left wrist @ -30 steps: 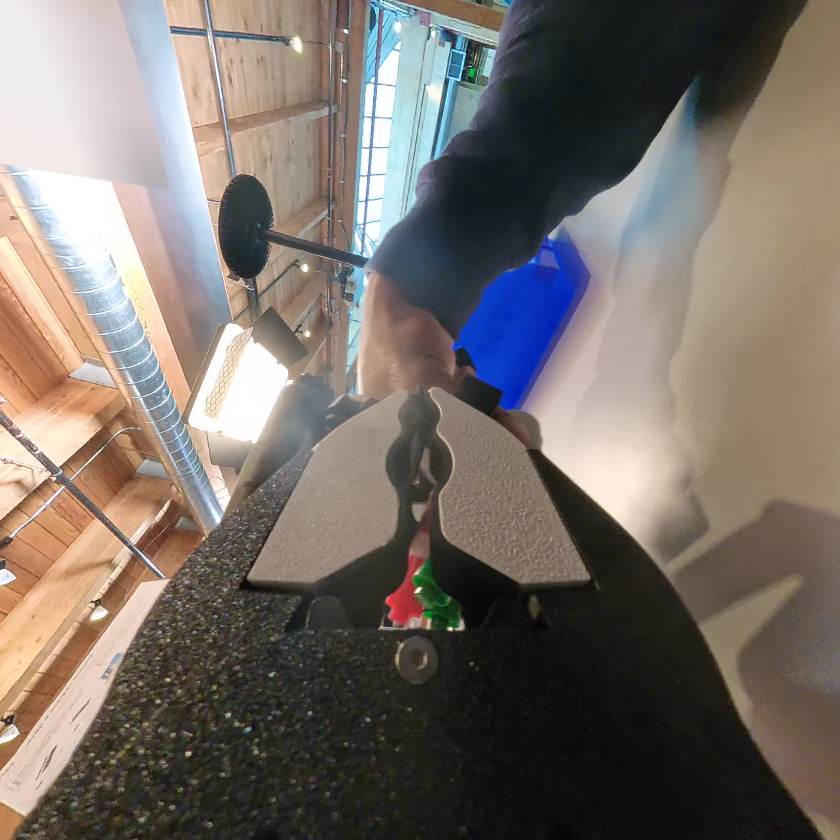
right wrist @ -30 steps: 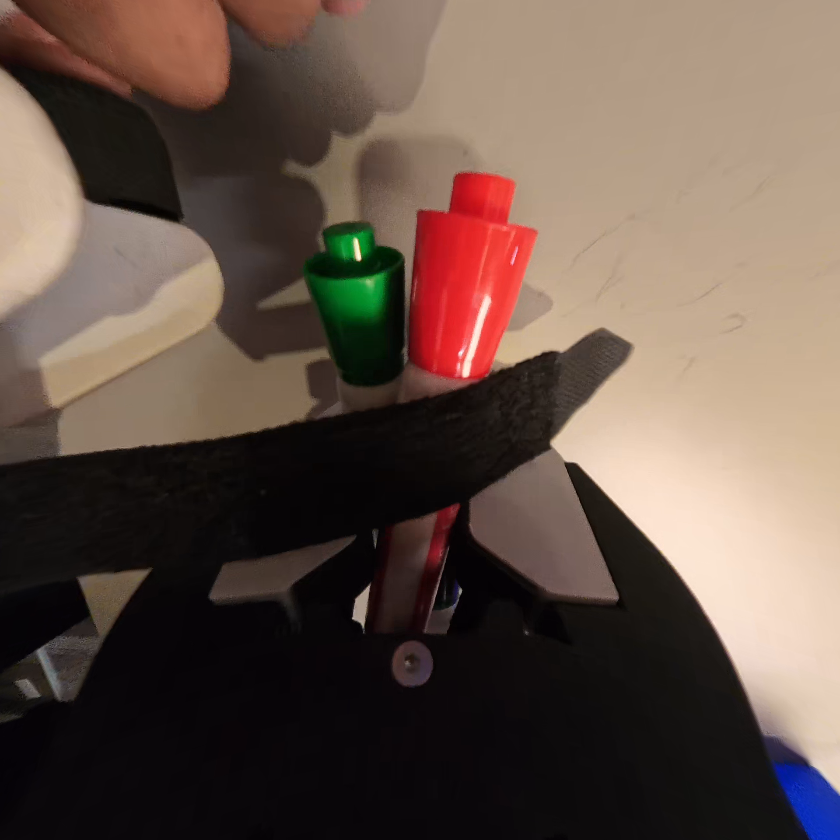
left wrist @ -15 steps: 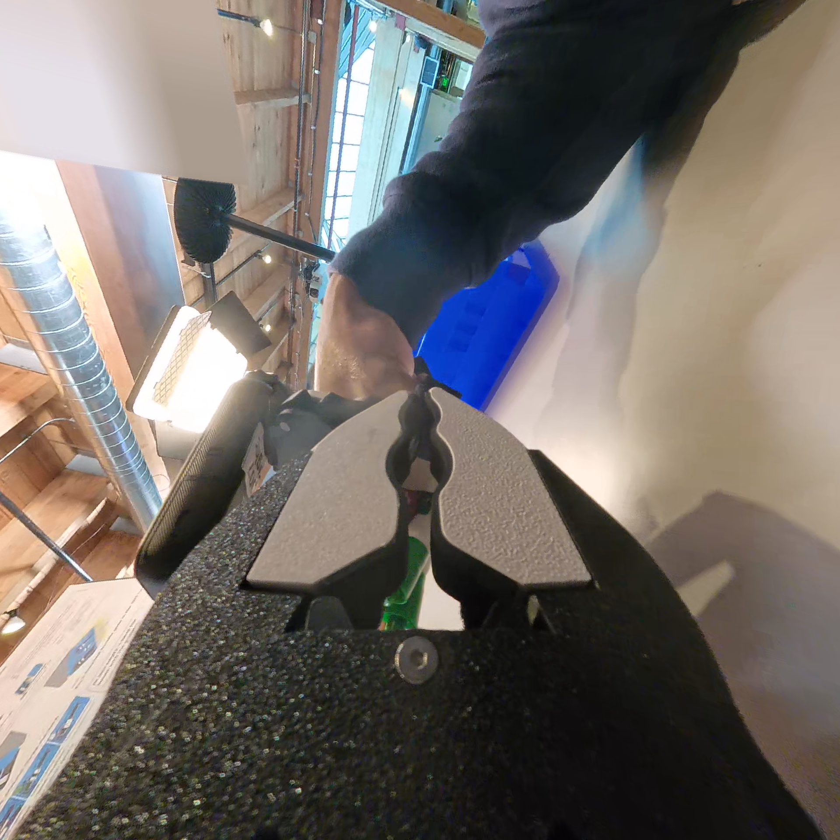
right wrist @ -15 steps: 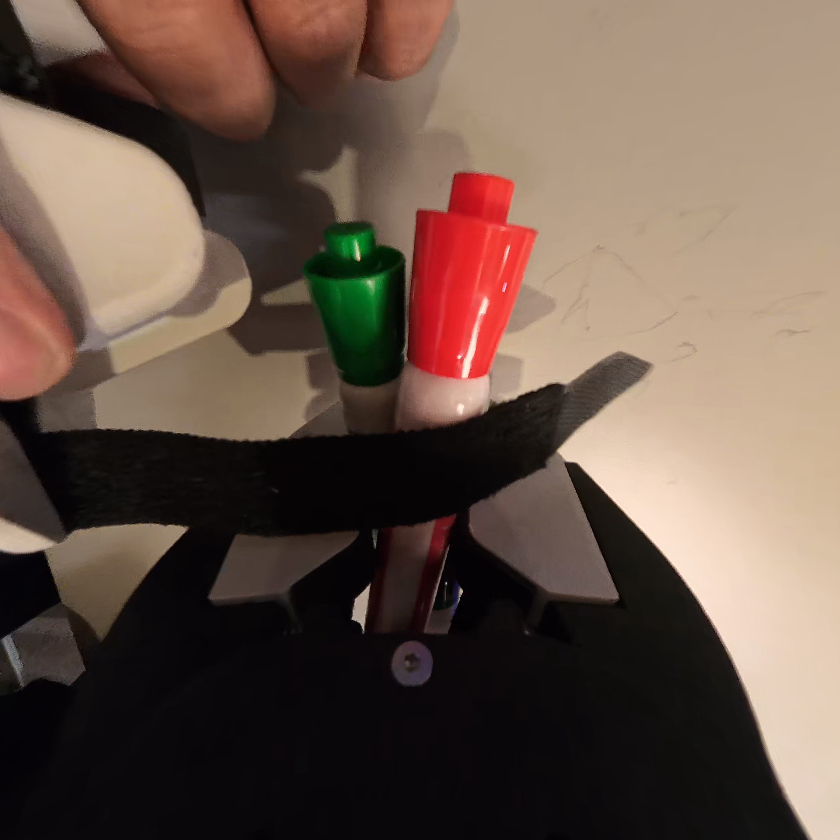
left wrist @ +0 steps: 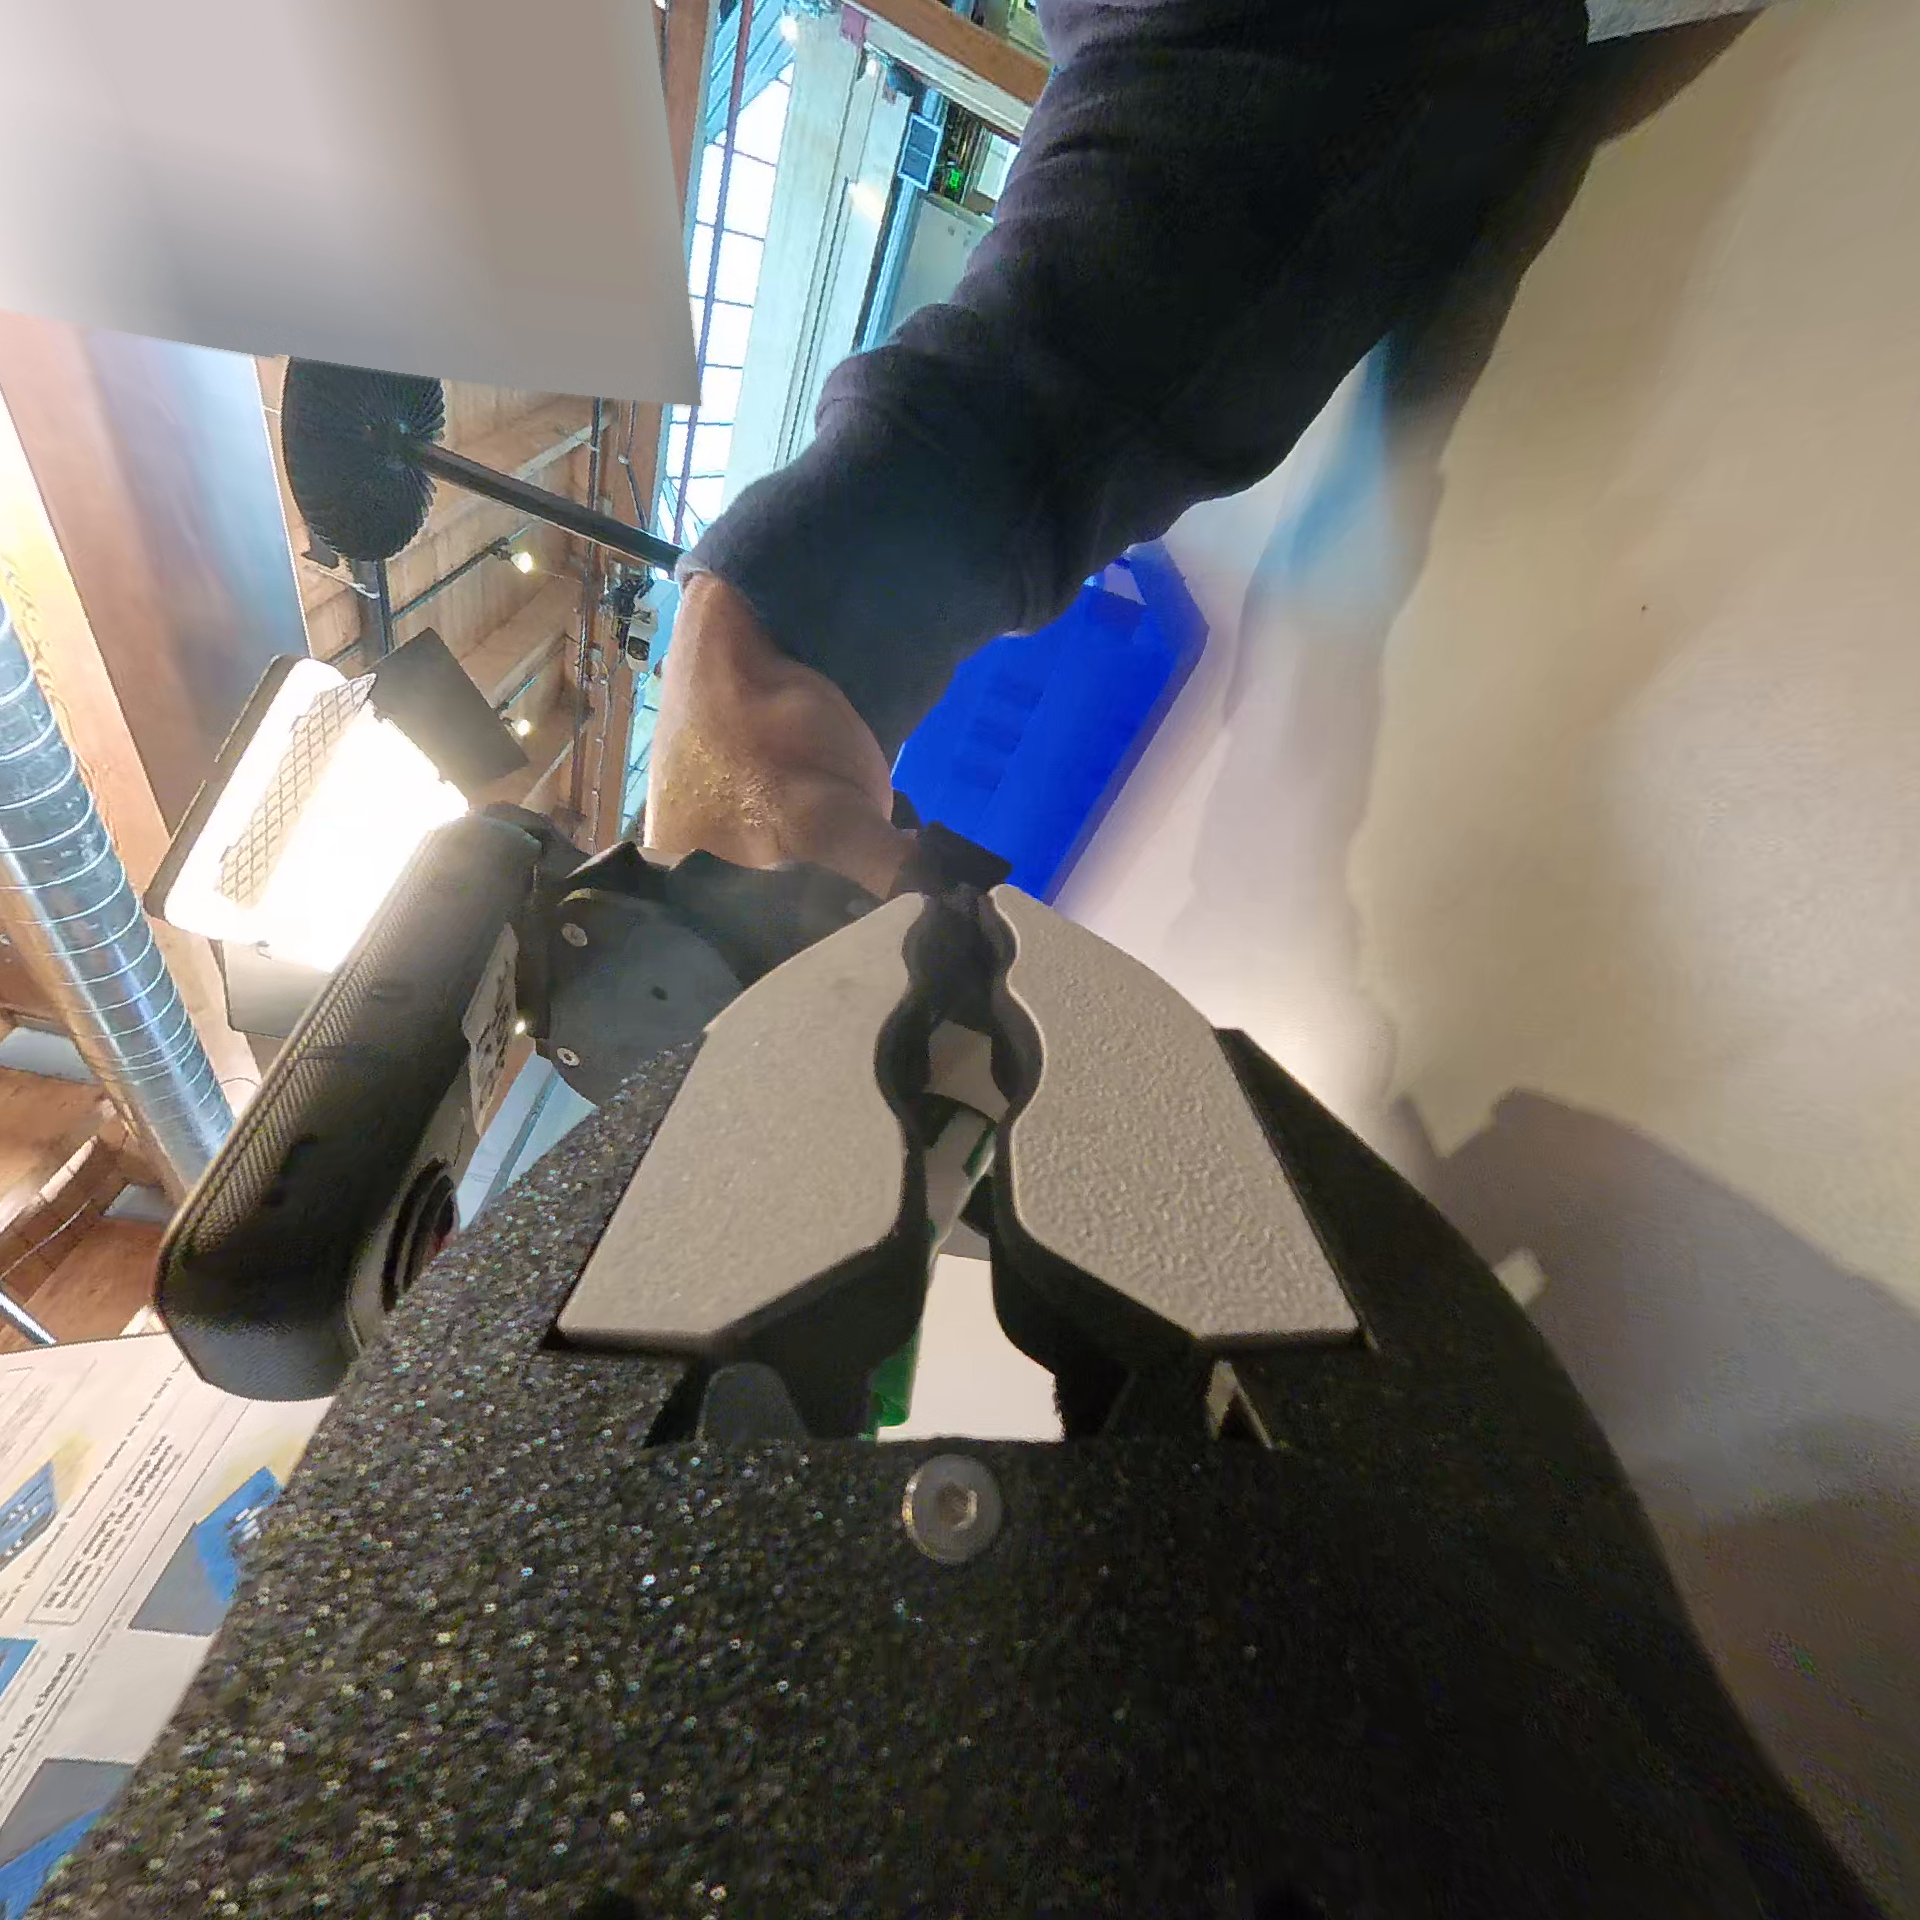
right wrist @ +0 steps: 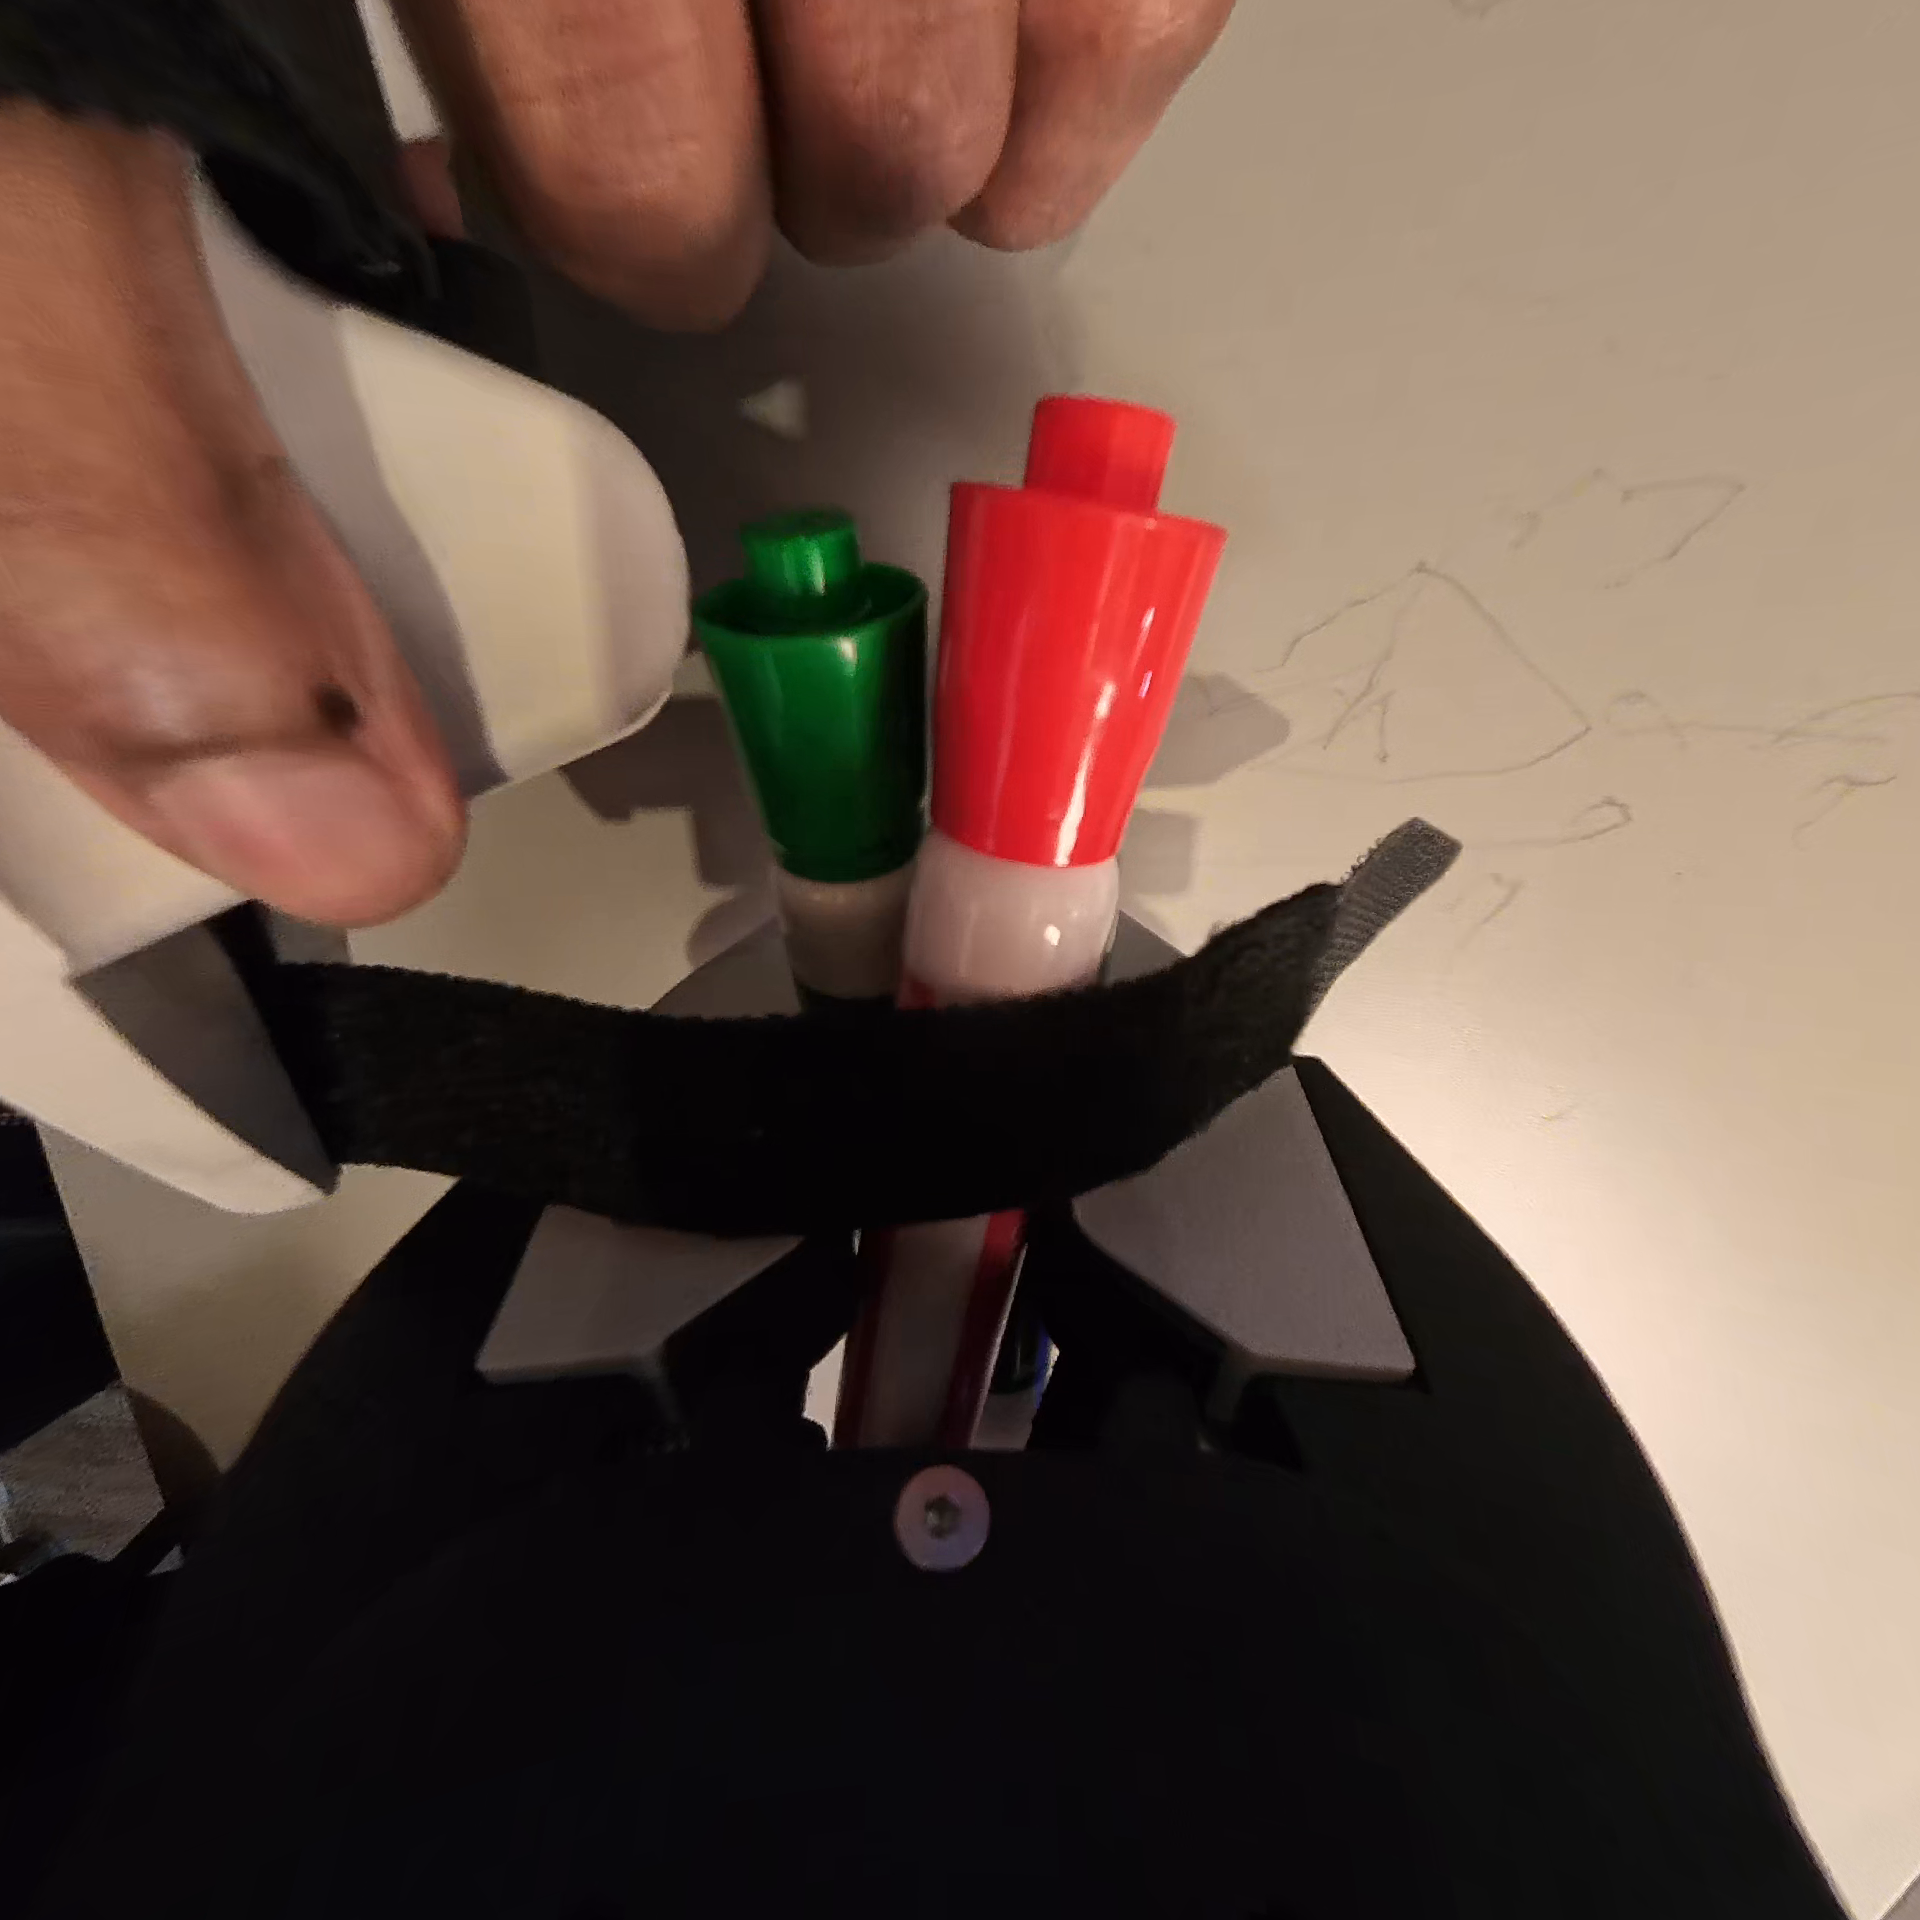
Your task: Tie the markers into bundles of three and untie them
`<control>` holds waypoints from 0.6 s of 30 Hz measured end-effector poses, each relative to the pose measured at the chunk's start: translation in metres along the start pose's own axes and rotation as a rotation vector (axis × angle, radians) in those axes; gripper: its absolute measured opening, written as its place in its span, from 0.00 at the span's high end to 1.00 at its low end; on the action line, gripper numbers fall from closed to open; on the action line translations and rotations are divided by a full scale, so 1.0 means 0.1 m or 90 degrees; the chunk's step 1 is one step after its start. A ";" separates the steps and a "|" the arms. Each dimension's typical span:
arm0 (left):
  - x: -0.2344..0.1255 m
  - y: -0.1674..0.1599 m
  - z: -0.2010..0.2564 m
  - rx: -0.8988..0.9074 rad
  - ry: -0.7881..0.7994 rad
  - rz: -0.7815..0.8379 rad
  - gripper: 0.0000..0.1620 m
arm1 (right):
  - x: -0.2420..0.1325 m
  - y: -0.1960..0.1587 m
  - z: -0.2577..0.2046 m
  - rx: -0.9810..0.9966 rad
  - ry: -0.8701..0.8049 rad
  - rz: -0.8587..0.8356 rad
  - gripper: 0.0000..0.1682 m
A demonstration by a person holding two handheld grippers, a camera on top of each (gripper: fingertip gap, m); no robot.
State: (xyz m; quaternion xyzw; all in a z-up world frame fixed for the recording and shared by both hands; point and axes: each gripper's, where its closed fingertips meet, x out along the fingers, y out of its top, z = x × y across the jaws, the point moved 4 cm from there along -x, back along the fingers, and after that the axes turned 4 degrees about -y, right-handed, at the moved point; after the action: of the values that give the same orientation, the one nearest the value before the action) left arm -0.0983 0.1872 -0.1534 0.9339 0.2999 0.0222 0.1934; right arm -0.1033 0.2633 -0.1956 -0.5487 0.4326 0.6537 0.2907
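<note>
right gripper (right wrist: pixel 940 1081) upright, clamping markers (right wrist: pixel 1049 727)

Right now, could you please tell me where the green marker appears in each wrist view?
Left wrist view: the green marker is only a sliver, low centre, seen through the gap behind the left gripper.
Right wrist view: the green marker is at centre, left of the red marker, above the black strap.
Shared landmark: the cream table.

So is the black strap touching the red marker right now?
Touching. In the right wrist view the black strap lies straight across the white barrel of the red marker, just below its cap, with no gap showing between them.
</note>
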 end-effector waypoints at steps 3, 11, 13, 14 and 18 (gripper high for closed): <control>0.00 0.01 0.00 0.002 -0.002 0.002 0.96 | -0.02 0.00 0.01 0.000 -0.002 0.003 0.77; -0.03 0.06 -0.03 -0.023 0.006 0.018 0.89 | -0.05 -0.01 0.00 -0.004 -0.008 0.006 0.77; -0.05 0.07 -0.05 -0.045 0.009 0.033 0.88 | -0.05 -0.02 0.01 -0.003 -0.011 0.005 0.77; -0.06 0.08 -0.07 -0.061 0.013 0.043 0.87 | -0.06 -0.02 0.01 -0.003 -0.013 0.005 0.77; -0.15 0.11 -0.20 -0.147 0.047 0.097 0.83 | -0.08 -0.03 0.02 0.000 -0.015 0.009 0.76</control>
State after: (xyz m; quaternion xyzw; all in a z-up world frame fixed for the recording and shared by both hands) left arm -0.1082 0.1774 -0.1294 0.9241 0.2303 0.1052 0.2862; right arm -0.0999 0.2672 -0.1881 -0.5382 0.4329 0.6619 0.2914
